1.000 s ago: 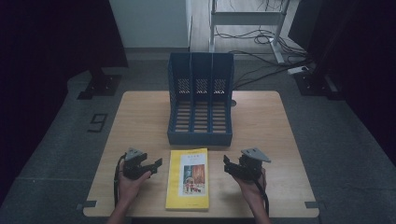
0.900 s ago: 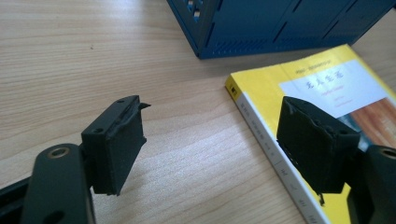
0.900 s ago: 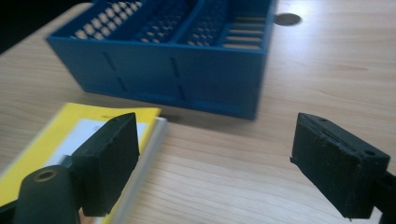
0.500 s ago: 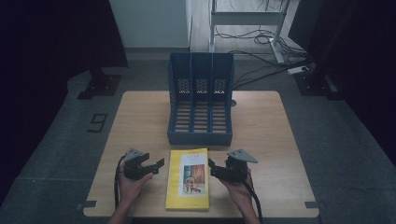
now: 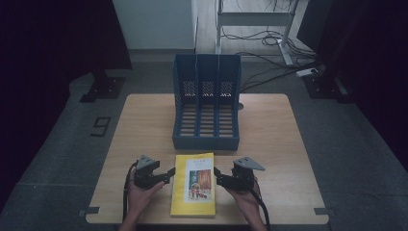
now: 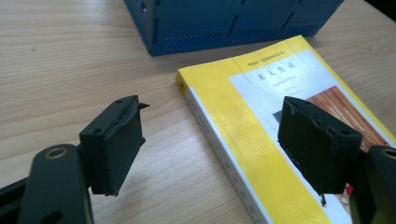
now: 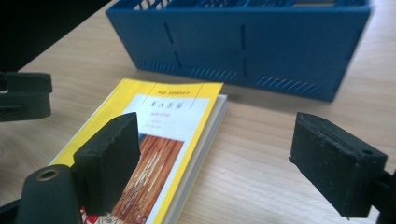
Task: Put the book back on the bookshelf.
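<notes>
A yellow paperback book (image 5: 193, 190) lies flat on the wooden table (image 5: 279, 139), its long axis toward the blue plastic file rack (image 5: 207, 103). Both released, the left gripper (image 5: 169, 172) and right gripper (image 5: 216, 174) flank it, the right nearer.

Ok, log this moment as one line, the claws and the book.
left claw: open, beside book | right claw: open, beside book | yellow book: flat on table, ungripped | blue file rack: behind book

Book (image 5: 194, 190) flat on tabletop (image 5: 279, 139), near front edge. File rack (image 5: 207, 103) just behind book, mid-tabletop. Left gripper (image 5: 168, 173) beside book's left edge, right gripper (image 5: 217, 174) at its right edge.
</notes>
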The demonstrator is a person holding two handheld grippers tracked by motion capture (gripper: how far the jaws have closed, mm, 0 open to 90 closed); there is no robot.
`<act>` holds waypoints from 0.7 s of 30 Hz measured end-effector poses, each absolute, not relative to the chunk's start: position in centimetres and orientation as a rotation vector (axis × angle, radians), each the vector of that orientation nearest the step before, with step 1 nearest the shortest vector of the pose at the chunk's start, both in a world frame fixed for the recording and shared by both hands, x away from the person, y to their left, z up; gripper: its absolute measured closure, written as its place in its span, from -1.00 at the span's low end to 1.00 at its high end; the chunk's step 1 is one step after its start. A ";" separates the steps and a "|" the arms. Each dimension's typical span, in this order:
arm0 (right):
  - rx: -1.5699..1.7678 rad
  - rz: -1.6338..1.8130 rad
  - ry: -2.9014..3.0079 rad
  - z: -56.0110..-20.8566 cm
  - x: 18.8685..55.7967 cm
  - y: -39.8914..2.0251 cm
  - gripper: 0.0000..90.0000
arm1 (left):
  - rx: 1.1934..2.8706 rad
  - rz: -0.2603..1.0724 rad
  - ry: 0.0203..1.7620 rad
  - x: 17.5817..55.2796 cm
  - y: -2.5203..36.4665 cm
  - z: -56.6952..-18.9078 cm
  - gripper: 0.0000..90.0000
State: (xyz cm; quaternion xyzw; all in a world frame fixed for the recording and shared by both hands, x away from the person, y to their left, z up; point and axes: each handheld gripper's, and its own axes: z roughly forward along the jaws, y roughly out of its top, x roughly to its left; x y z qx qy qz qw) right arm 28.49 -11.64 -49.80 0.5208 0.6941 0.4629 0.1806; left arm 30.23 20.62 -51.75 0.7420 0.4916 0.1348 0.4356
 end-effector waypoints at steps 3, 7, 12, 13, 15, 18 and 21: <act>1.456 1.288 1.996 -50.4 28.7 -10.7 -0.66 | 1.865 0.332 1.208 30.2 20.4 -52.0 -0.49; 1.429 1.276 2.029 -50.9 28.9 -9.4 -0.66 | 1.886 0.304 1.197 30.2 19.9 -52.4 -0.48; 1.424 1.243 2.072 -52.1 28.8 -8.3 -0.66 | 1.896 0.283 1.179 30.0 19.3 -52.5 -0.47; 1.421 1.239 2.078 -52.3 28.8 -8.1 -0.66 | 1.896 0.283 1.179 30.0 19.3 -52.5 -0.47; 1.417 1.233 2.087 -52.4 28.8 -8.0 -0.66 | 1.905 0.278 1.176 29.9 19.1 -52.6 -0.47; 1.417 1.215 2.103 -53.1 28.8 -7.6 -0.65 | 1.909 0.264 1.182 29.9 19.0 -52.9 -0.47; 1.415 1.192 2.133 -53.8 28.9 -7.1 -0.65 | 1.919 0.253 1.179 29.9 18.8 -53.1 -0.47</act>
